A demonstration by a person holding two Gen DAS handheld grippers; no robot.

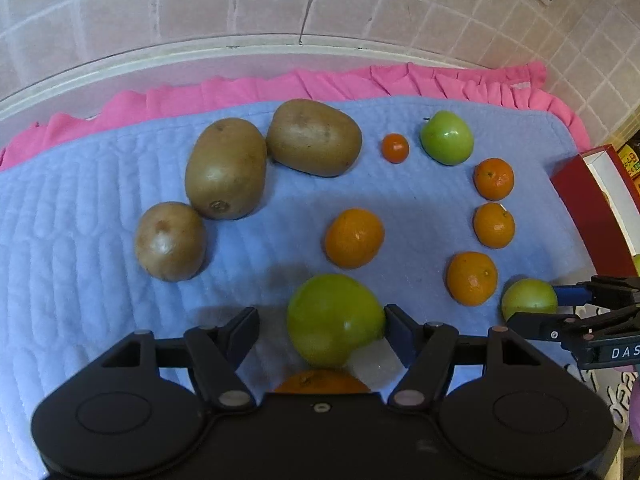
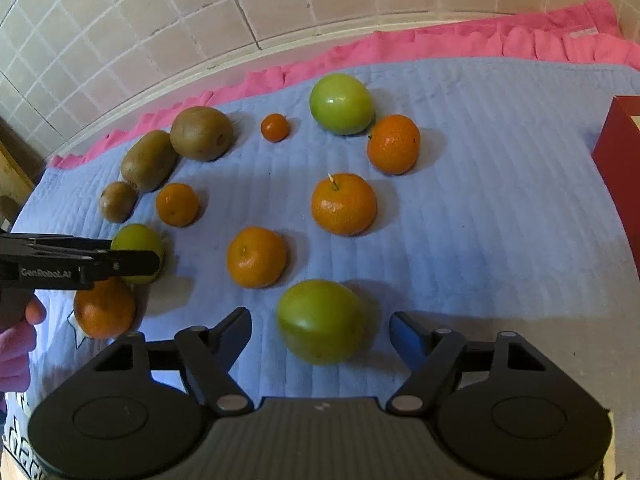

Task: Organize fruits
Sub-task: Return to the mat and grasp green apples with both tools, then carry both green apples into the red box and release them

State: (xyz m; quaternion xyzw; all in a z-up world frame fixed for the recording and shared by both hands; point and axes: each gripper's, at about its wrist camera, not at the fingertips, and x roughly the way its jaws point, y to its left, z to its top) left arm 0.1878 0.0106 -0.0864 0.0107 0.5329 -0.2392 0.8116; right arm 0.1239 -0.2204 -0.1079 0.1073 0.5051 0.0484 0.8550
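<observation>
Both grippers tilt down, released: left gripper [image 1: 322, 330] straddles one green fruit [image 1: 334, 318], right gripper [image 2: 320, 334] another [image 2: 320, 320]. Only the right view shows a hand [image 2: 16, 340].

Fruit count: three kiwis [image 2: 149, 160], three green apples [image 2: 341, 103], five mandarins [image 2: 343, 204], plus one tiny orange one [image 2: 274, 127].

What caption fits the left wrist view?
Open left gripper straddles a green fruit among kiwis and oranges on a blue cloth.

Black plastic gripper [image 2: 320, 334] with silver pivot screws, blue-padded fingers [image 2: 408, 340], white "GenRobot.AI" lettering.
</observation>
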